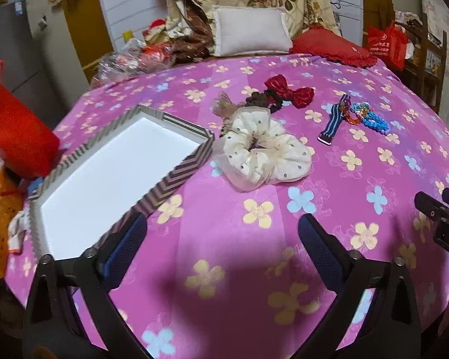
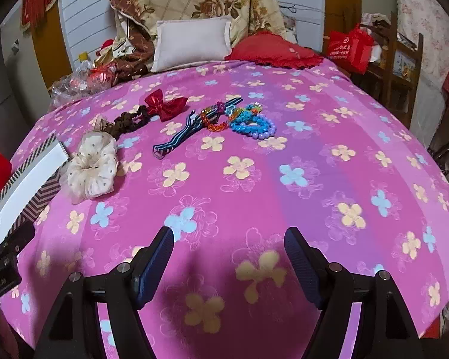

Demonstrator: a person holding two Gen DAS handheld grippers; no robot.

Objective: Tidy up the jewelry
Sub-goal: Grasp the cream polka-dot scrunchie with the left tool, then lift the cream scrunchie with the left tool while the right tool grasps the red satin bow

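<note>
1. Bedspread (image 1: 254, 239): pink and purple cloth printed with cream and pale blue flowers; every item below lies on it.
2. Box (image 1: 113, 179): shallow rectangular tray with a plain white floor and a rim striped in a grey, brown and white zigzag. It sits at the left edge of the bed, empty.
3. Cream scrunchie (image 1: 263, 155): large, ruffled, sheer fabric with small dark dots, lying just beside the box's right corner.
4. Brown scrunchie (image 2: 128, 121): smaller and dark, behind the cream one, with a tuft of beige mesh beside it.
5. Red bow (image 1: 290, 89): shiny satin, two loops, touching the far end of the brown scrunchie.
6. Striped band (image 2: 179, 136): navy strap with pale stripes, lying stretched out on a diagonal to the right of the bow.
7. Beaded bracelets (image 2: 248, 121): a cluster of blue, lilac, orange and multicoloured beads, overlapping the far end of the band.
8. Left gripper (image 1: 221, 248): jaws spread wide, nothing between them, above bare cloth near the box's front corner.
9. Right gripper (image 2: 229, 257): jaws likewise apart and empty, short of all the items.
</note>
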